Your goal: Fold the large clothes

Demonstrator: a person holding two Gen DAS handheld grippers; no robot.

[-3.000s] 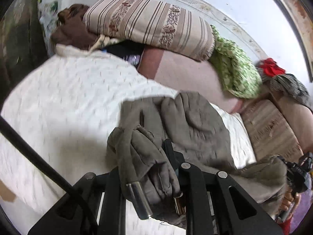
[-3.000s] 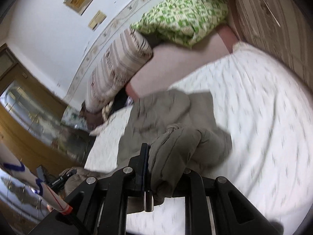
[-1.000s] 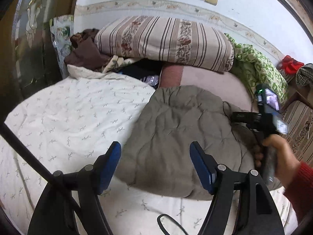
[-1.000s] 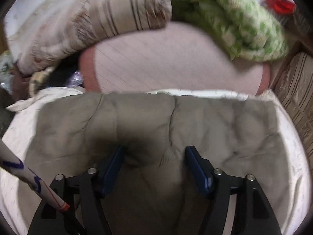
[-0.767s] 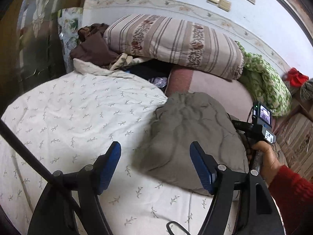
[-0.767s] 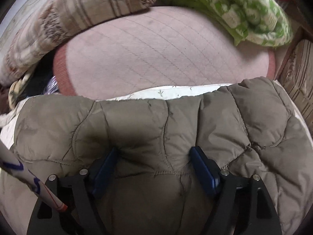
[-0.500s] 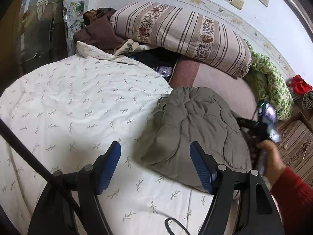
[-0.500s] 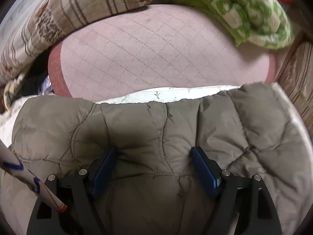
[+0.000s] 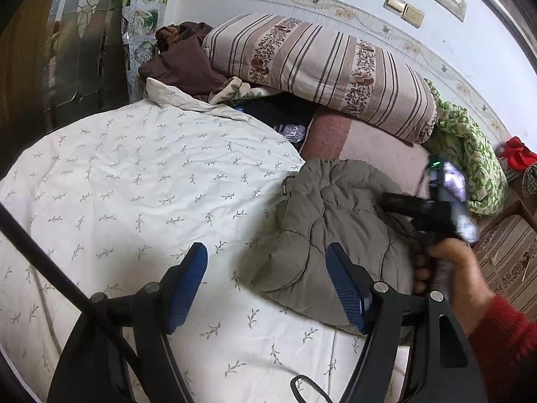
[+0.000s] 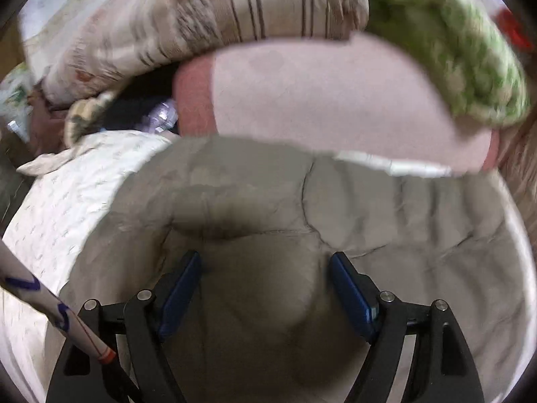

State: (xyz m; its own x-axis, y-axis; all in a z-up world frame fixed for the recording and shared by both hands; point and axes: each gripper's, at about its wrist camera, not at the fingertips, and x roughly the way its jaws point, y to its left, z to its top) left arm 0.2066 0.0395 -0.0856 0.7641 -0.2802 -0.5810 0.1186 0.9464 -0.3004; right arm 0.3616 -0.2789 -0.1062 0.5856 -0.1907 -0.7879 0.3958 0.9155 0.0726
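Releasing is the step in hand, I judge: the quilted grey jacket [image 9: 339, 235] lies folded into a compact bundle on the white leaf-print bedspread [image 9: 134, 181], near its far edge where the pink blanket [image 9: 379, 154] begins, below the striped bolster [image 9: 319, 74] and the green quilt [image 9: 470, 154]. My right gripper [image 10: 266, 285] sits low over the bundle, and its jaws have just been opening; padded fabric bulges up between the blue pads [image 10: 352, 299], but the pads stand at either side of the bulge and do not seem to pinch it, though motion blur makes that contact hard to read. My left gripper [image 9: 268, 285] hangs open above the bedspread just beside the bundle's near corner, nothing between its fingers, only the right-hand pad overlapping the jacket's edge in view. To finish well, I should lift the right gripper straight up and clear so no pad snags the puffy shell and drags the top layer open. Down fill springs back, so a light flat press on the crown may be needed. The left gripper can steady the near corner if the fold starts creeping. A small loose tab or zipper pull [image 9: 285, 184] sticks out at the jacket's far left edge; worth tucking.
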